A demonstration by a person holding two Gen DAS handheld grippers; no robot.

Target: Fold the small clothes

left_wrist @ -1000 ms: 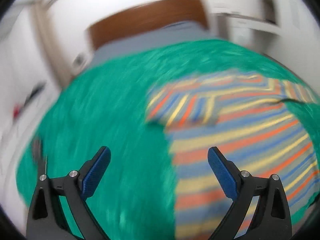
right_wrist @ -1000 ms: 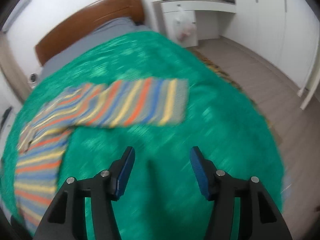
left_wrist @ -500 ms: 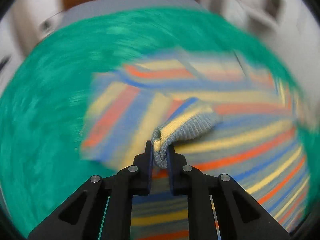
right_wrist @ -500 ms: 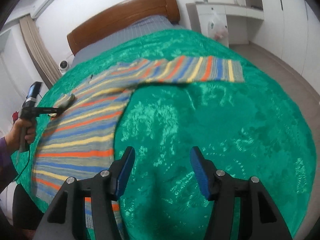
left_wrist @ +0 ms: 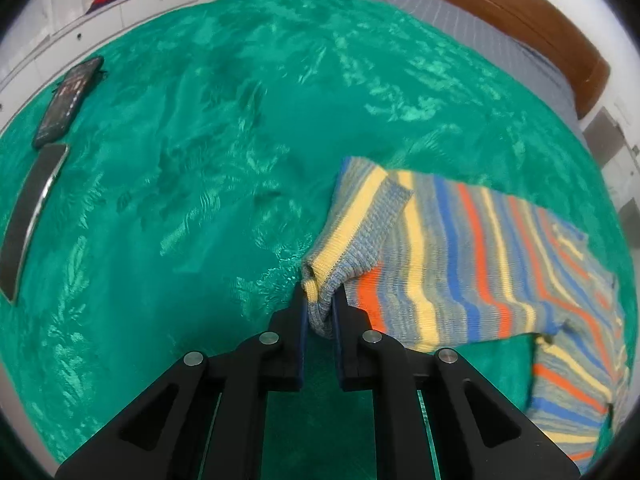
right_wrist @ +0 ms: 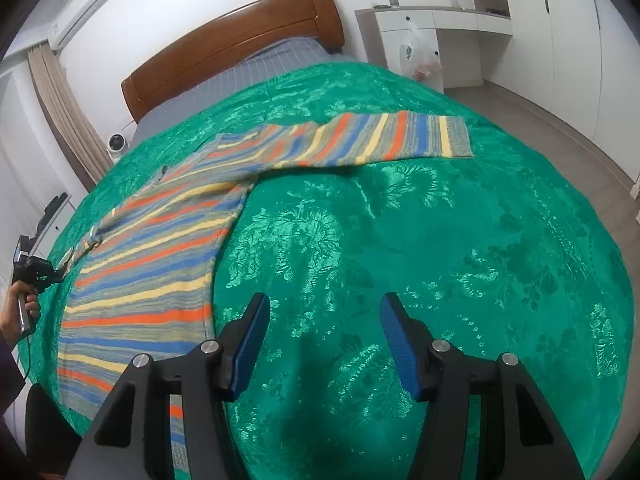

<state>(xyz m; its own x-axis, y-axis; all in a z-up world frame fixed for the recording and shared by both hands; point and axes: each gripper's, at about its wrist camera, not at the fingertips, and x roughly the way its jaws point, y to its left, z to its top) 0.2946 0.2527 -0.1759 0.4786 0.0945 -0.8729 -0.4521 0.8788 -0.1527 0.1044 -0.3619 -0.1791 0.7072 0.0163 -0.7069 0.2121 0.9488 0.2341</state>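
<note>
My left gripper [left_wrist: 319, 312] was clamped on the cuff [left_wrist: 320, 300] of one sleeve of the striped sweater [left_wrist: 472, 276]; the ribbed grey-and-yellow knit was bunched between the two black fingers, which stood nearly together. That sleeve was doubled back on itself, its end lifted off the green bedspread [left_wrist: 208, 168]. The sweater's body ran away to the right of the left wrist view.

My right gripper [right_wrist: 322, 344] hung above bare bedspread [right_wrist: 460, 248], blue pads [right_wrist: 394, 330] wide apart, gripping nothing. From there I saw the sweater [right_wrist: 160, 264] lying flat along the left part of the bed, its other sleeve [right_wrist: 368, 140] stretched straight out to the right, cuff end toward the far side. My left hand [right_wrist: 22, 308] and its gripper [right_wrist: 60, 268] showed at the far left edge, at the sweater's near corner.

Two dark flat objects, one a phone [left_wrist: 68, 100], lay on the bedspread well apart from the sweater. Wooden headboard [right_wrist: 232, 44] and grey sheet [right_wrist: 240, 76] beyond. A plastic bag [right_wrist: 420, 56] hung on the white cabinet [right_wrist: 460, 44].
</note>
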